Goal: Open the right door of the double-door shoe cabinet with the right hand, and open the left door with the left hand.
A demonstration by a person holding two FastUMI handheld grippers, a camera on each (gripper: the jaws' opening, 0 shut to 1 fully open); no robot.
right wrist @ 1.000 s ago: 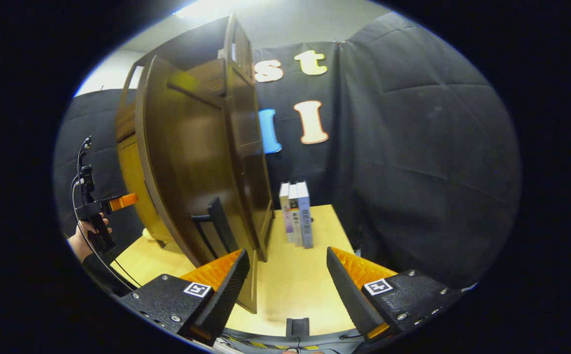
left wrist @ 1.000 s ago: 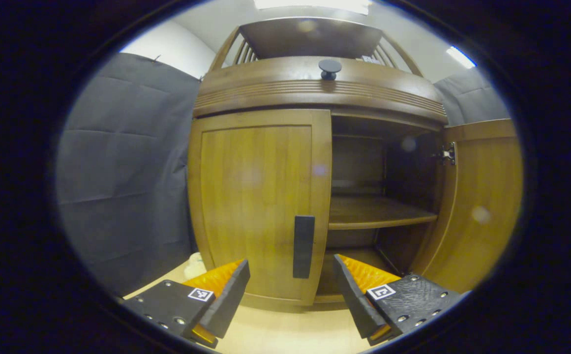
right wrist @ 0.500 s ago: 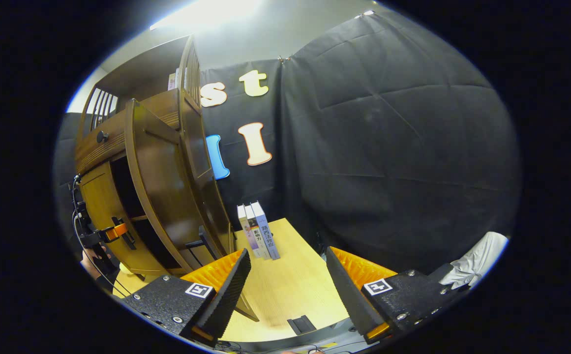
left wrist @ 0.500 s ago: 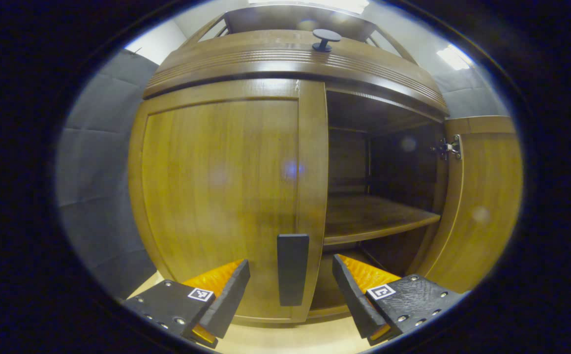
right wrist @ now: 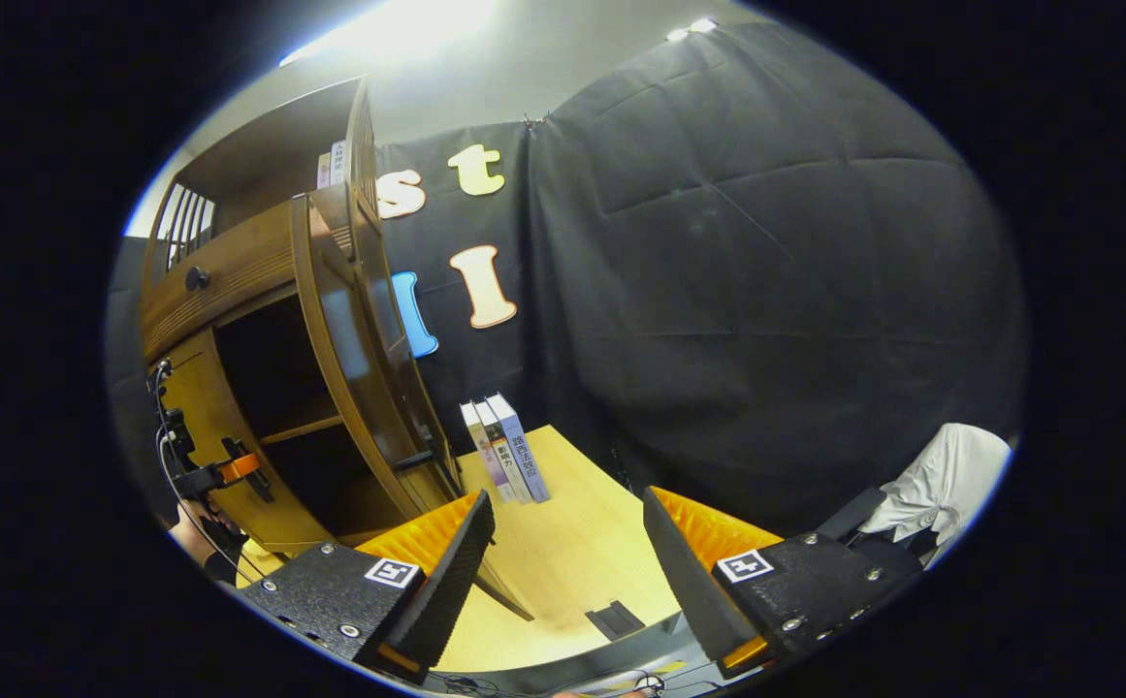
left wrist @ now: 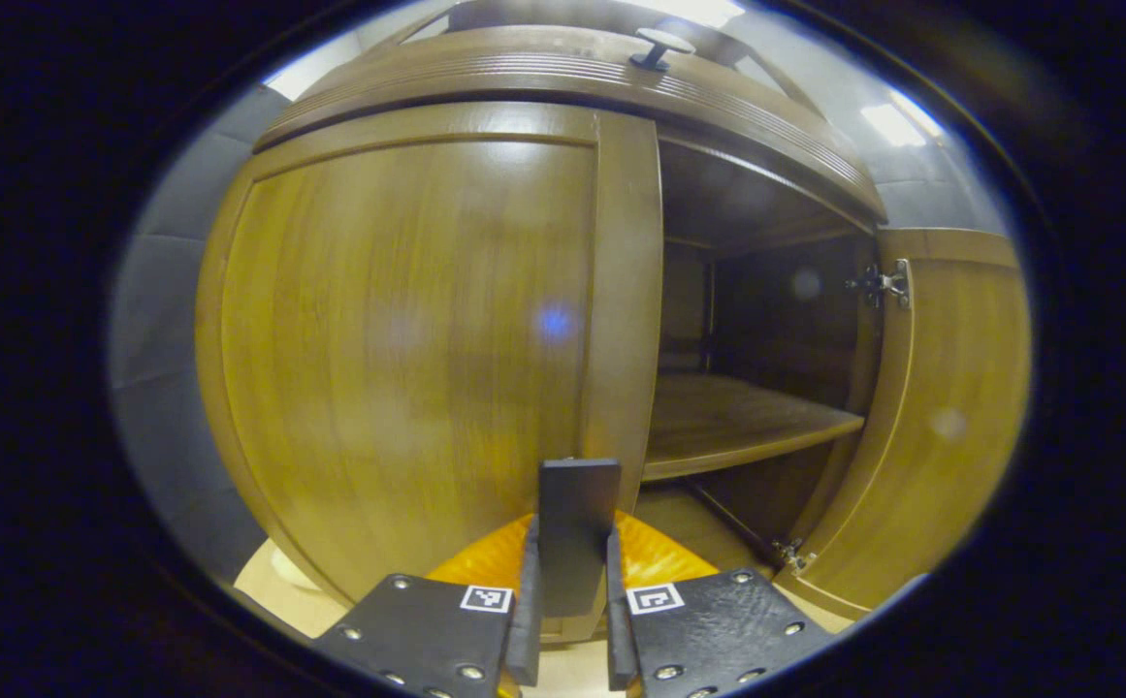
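At the near edge of the left gripper view, the left gripper (left wrist: 568, 620) pinches the flat dark handle (left wrist: 577, 523) of the smooth wooden left door (left wrist: 407, 339), which is closed. The right door (left wrist: 941, 417) stands wide open beside a bare shelf (left wrist: 737, 427). The right gripper (right wrist: 563, 562) holds nothing, its fingers spread above the pale table (right wrist: 572, 553), near three upright books (right wrist: 504, 446).

a staged recording booth is indicated: black cloth walls (right wrist: 766, 291) are hung around a light wooden table (right wrist: 572, 553), on which a shoe cabinet (right wrist: 242, 291) and three upright books (right wrist: 504, 451) are set.
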